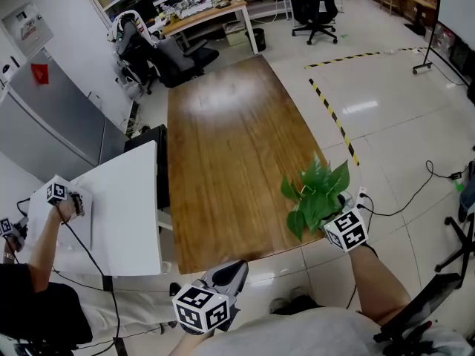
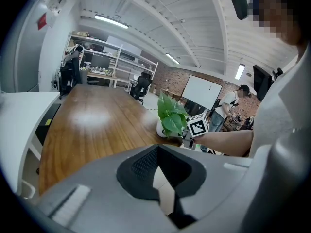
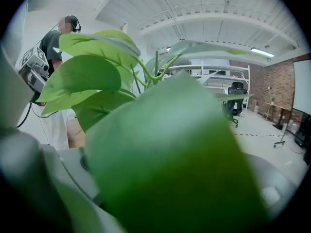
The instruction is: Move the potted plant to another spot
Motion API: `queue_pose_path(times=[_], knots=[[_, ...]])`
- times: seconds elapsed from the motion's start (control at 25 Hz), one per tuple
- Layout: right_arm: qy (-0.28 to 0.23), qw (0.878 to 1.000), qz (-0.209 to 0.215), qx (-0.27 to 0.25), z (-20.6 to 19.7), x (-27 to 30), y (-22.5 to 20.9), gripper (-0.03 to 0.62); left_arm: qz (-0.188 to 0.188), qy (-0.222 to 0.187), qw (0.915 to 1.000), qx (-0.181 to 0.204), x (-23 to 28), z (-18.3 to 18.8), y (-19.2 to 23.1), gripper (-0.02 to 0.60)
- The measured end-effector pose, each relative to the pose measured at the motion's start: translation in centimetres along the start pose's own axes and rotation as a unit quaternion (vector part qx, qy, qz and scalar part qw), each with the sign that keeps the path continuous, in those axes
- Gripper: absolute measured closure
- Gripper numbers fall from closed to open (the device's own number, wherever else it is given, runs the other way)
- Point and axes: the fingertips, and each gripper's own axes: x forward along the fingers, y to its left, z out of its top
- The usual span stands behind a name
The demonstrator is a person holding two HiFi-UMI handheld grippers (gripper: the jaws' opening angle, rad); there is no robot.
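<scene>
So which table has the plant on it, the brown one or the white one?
The brown wooden table: the potted plant stands at its right edge. The white table beside it has no plant.

Wooden table (image 1: 223, 162) stretches away ahead of my tools. On it is only the potted plant (image 1: 318, 195), at the near edge, directly before my right gripper (image 1: 339, 212).

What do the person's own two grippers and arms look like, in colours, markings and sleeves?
The left gripper and the right gripper are smooth grey plastic, and each carries a white cube with black square markers. Inside the left claw sit dark ribbed pads. The forearms are uncovered; the person wears a light grey top.
</scene>
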Motion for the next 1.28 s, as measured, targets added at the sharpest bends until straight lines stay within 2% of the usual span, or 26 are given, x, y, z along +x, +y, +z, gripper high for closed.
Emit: queue_pose_path(times=[0.64, 1.0, 1.28], knots=[[-0.009, 1.000, 0.009, 0.017, 0.1, -0.5, 0.3, 0.138, 0.002, -0.003, 1.0000, 0.002, 0.0, -0.7, -0.6, 0.588], [-0.015, 1.000, 0.012, 0.011, 2.3, -1.4, 1.0, 0.138, 0.006, -0.020, 0.9998, -0.002, -1.6, 0.0, -1.0, 0.588], [-0.017, 1.000, 0.024, -0.001, 5.2, -1.0, 2.6, 0.138, 0.025, -0.038, 0.9988, -0.016, -4.4, 0.2, 0.5, 0.588]])
